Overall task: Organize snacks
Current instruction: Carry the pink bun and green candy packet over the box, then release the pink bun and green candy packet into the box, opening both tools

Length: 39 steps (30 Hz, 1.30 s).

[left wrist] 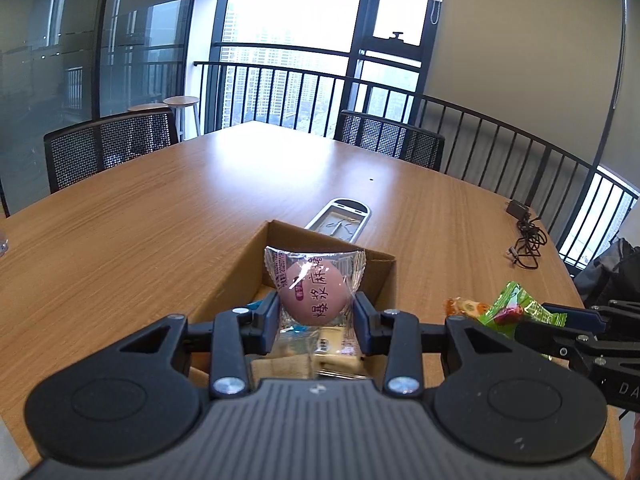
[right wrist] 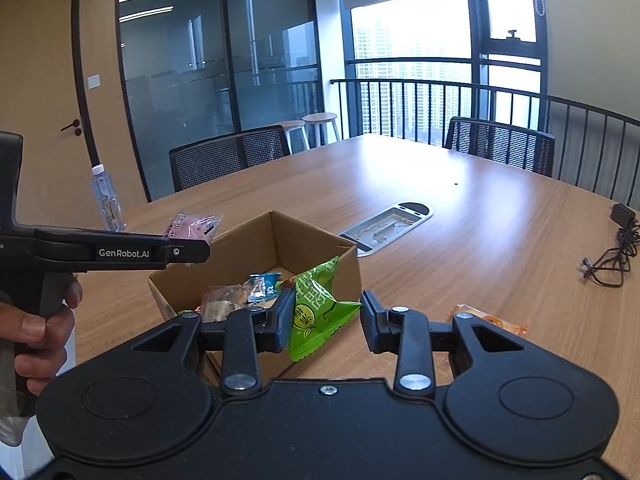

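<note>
My left gripper (left wrist: 315, 314) is shut on a clear packet with a pink round mochi (left wrist: 313, 293) and holds it above the open cardboard box (left wrist: 384, 258). The box (right wrist: 276, 232) holds several wrapped snacks (right wrist: 240, 296). My right gripper (right wrist: 325, 320) has its jaws wide apart, with a green snack packet (right wrist: 316, 304) between them, touching the left finger only, above the box's near right corner. The left gripper (right wrist: 188, 248) and its pink packet (right wrist: 192, 226) show at the left of the right wrist view. An orange snack (right wrist: 496, 322) lies on the table right of the box.
The wooden table (right wrist: 460, 208) has a grey cable tray (right wrist: 386, 228) behind the box. A black charger and cable (right wrist: 612, 252) lie at the right. A water bottle (right wrist: 106, 198) stands at the left edge. Black mesh chairs (right wrist: 224, 156) stand around the table.
</note>
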Motion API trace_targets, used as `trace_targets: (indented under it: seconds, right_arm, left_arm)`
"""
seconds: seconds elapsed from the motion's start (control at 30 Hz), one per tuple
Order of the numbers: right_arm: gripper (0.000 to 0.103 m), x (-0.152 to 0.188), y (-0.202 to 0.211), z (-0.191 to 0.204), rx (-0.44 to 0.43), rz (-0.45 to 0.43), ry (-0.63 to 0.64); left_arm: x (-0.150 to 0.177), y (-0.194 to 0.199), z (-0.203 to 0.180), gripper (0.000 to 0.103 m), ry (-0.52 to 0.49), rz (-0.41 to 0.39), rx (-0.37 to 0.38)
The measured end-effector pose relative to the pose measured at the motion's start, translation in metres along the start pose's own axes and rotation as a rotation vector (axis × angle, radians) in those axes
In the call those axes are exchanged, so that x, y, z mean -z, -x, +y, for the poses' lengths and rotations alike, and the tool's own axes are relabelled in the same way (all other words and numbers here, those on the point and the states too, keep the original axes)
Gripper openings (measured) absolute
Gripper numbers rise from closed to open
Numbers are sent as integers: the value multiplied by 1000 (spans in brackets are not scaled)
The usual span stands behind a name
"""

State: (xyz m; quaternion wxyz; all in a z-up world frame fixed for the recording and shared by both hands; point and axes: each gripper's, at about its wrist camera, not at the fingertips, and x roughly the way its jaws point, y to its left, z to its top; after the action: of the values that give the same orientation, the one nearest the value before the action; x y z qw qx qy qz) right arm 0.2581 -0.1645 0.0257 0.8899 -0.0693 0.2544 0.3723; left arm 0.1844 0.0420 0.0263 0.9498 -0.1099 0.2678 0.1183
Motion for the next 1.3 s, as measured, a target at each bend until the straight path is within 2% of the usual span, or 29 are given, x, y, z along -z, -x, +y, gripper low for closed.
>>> trace_targets:
  seconds: [0.17, 0.57, 0.77, 0.93, 1.07, 1.13, 1.2, 1.3]
  right_arm:
    - [35, -5, -10, 11, -18, 6, 23]
    - [35, -12, -41, 20, -33, 32, 62]
    - [35, -17, -53, 23, -47, 33, 56]
    - [35, -19, -63, 28, -66, 32, 58]
    - [35, -18, -68, 29, -81, 31, 48]
    - [38, -17, -69, 30, -93, 22, 46]
    - [63, -17, -68, 31, -62, 11, 48]
    - [66, -16, -61, 27, -60, -2, 25]
  left_arm:
    - [-2, -7, 15, 38, 9, 12, -25]
    - [2, -38, 33, 40, 32, 81, -20]
    - [1, -32, 37, 50, 38, 47, -24]
    - [-2, -16, 36, 69, 29, 9, -16]
    - [-4, -5, 35, 79, 16, -13, -17]
    - [-4, -2, 36, 83, 18, -15, -21]
    - [-3, 1, 35, 84, 20, -11, -29]
    - [0, 4, 38, 87, 32, -6, -31]
